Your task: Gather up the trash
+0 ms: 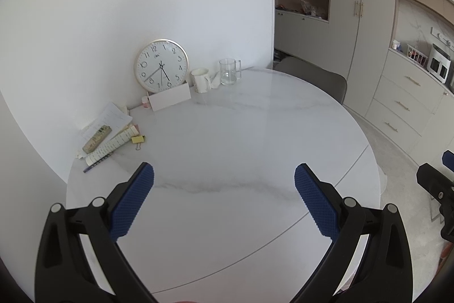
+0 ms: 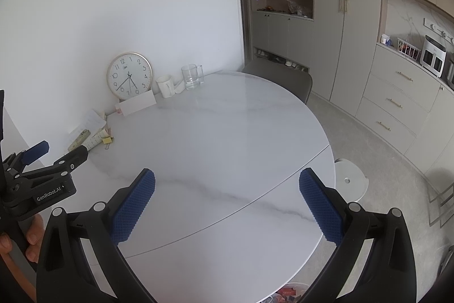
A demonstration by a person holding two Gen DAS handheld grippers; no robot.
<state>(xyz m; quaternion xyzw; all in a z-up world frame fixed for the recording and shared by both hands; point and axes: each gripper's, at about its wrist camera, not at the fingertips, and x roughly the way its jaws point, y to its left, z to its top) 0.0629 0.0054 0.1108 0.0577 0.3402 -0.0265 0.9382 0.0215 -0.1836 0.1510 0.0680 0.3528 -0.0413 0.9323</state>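
My left gripper (image 1: pixel 224 175) hangs open over the near part of a round white marble table (image 1: pixel 227 138), with nothing between its blue pads. My right gripper (image 2: pixel 227 181) is open too, empty, above the table's near right edge. In the right wrist view, the left gripper (image 2: pixel 61 151) shows at the left, held by a hand (image 2: pixel 31 234). A crumpled white tissue (image 1: pixel 215 80) lies at the far side between a white mug (image 1: pixel 201 80) and a glass mug (image 1: pixel 228 71). Something colourful, like wrappers (image 2: pixel 289 293), shows below the table's near edge.
A wall clock (image 1: pixel 161 65) leans on the wall behind a white card box (image 1: pixel 170 100). Papers, a pen and a yellow binder clip (image 1: pixel 138 139) lie at the table's left. A grey chair (image 2: pixel 283 81) stands behind the table, a white stool (image 2: pixel 350 179) to its right, and cabinets beyond.
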